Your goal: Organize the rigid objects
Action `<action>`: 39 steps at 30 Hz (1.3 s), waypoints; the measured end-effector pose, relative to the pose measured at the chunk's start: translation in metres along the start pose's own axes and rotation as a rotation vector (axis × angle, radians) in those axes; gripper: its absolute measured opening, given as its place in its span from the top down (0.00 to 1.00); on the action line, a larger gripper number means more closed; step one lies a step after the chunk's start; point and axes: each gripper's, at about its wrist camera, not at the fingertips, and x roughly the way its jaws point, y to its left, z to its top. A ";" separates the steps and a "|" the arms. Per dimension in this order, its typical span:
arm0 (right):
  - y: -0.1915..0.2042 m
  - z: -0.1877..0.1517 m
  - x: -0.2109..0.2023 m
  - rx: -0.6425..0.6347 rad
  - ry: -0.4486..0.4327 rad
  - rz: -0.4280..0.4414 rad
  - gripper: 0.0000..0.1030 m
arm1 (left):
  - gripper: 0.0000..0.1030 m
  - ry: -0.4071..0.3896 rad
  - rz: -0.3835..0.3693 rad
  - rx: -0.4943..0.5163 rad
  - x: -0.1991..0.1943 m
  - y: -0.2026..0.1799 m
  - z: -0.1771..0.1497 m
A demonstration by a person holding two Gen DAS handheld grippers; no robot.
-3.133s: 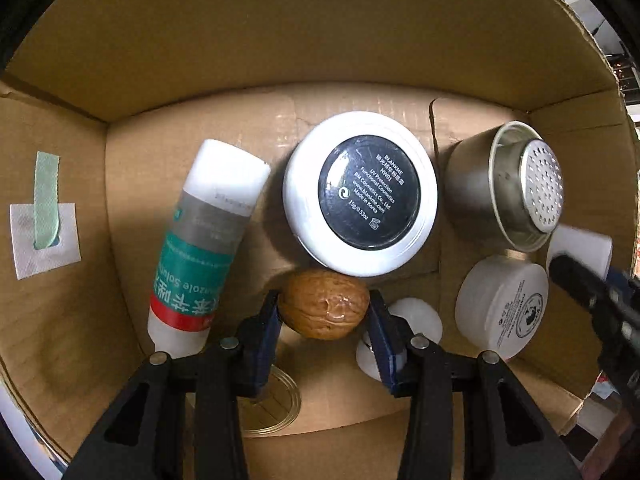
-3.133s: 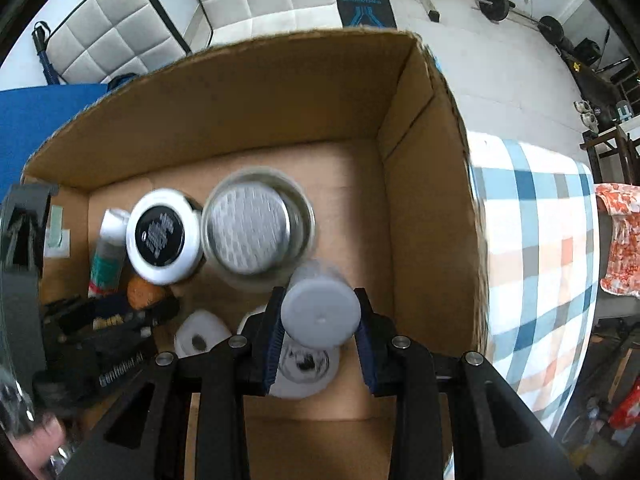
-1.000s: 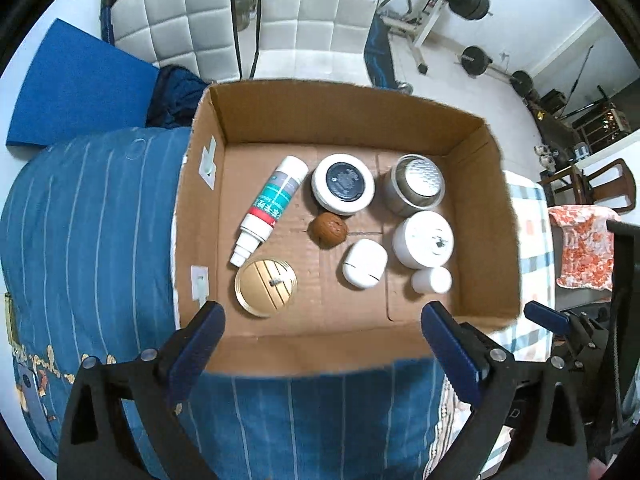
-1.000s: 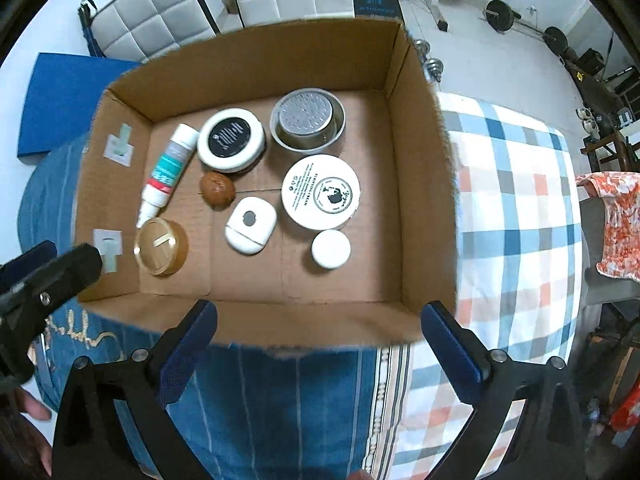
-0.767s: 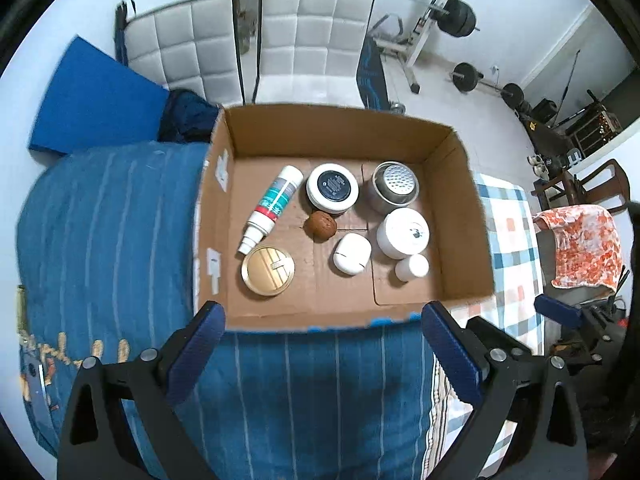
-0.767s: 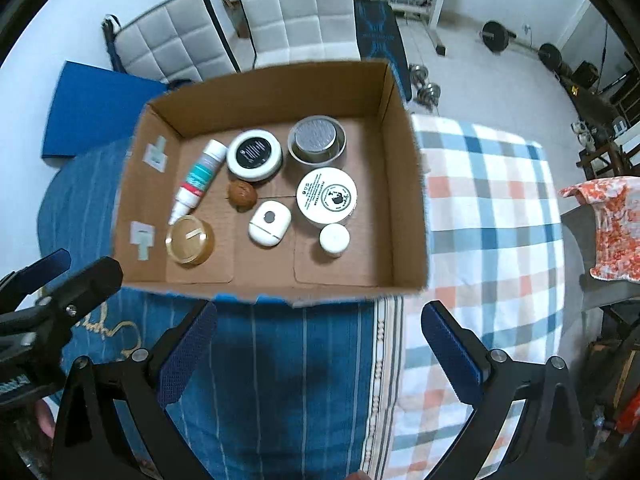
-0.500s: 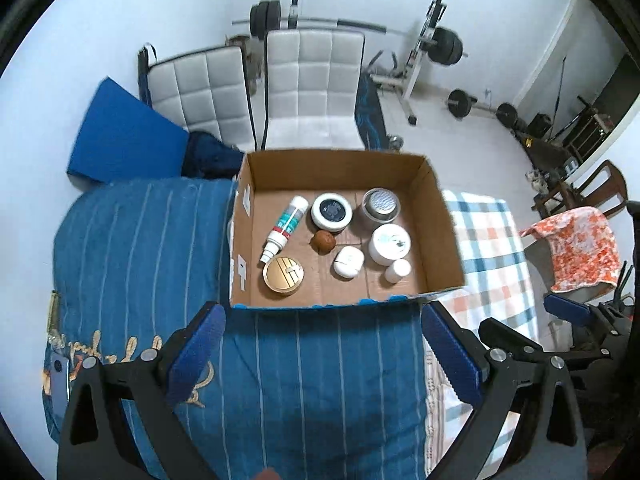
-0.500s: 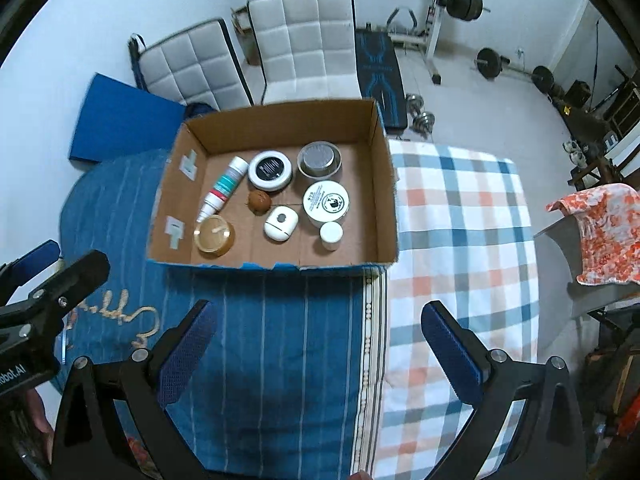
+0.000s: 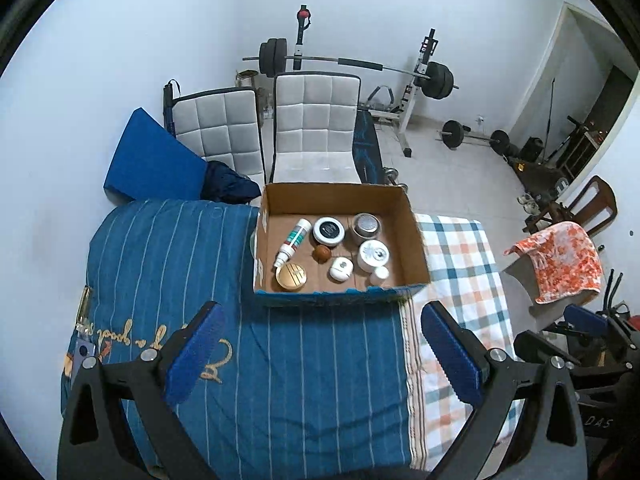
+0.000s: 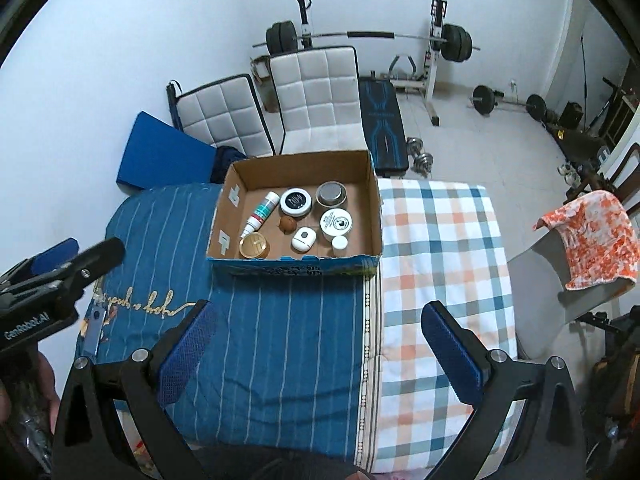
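1. My left claw (image 9: 322,352) is spread wide with nothing between its blue pads, held high above the striped blue bedcover (image 9: 168,264).
2. My right claw (image 10: 318,350) is equally wide apart and holds nothing, above the seam where the blue cover meets the checked blanket (image 10: 436,248).
3. Ahead of both claws, well apart from them, the cardboard box (image 9: 418,236) sits on the bed, straddling that seam.
4. Inside it, back row: a green-labelled bottle (image 9: 293,242) lying tilted, a white jar with a black lid (image 9: 328,230), and a metal strainer cup (image 9: 366,225).
5. In front of those: a gold round tin (image 9: 291,276), a walnut (image 9: 322,254), a white rounded case (image 9: 341,269), a white printed-lid jar (image 9: 373,255) and a small white cap (image 9: 379,275).
6. Beyond the bed stand two padded grey chairs (image 10: 316,92) and a barbell rack (image 10: 436,36).
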 end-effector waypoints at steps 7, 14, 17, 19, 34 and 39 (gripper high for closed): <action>-0.002 -0.005 -0.025 -0.006 -0.017 -0.024 0.00 | 0.02 -0.006 0.005 0.029 -0.018 -0.016 -0.010; -0.016 0.004 -0.021 0.021 -0.052 -0.095 0.00 | 0.02 -0.036 0.041 0.019 -0.010 -0.021 -0.011; -0.022 0.009 -0.014 0.027 -0.055 -0.108 0.00 | 0.02 -0.058 0.086 0.027 -0.005 -0.022 -0.009; -0.025 0.014 -0.008 0.034 -0.054 -0.115 0.00 | 0.02 -0.066 0.099 0.021 -0.001 -0.021 -0.008; -0.029 0.028 0.021 0.040 -0.034 -0.083 0.00 | 0.02 -0.053 0.128 -0.012 0.020 -0.015 0.001; -0.028 0.027 0.023 0.041 -0.031 -0.081 0.00 | 0.02 -0.053 0.127 -0.008 0.021 -0.015 0.001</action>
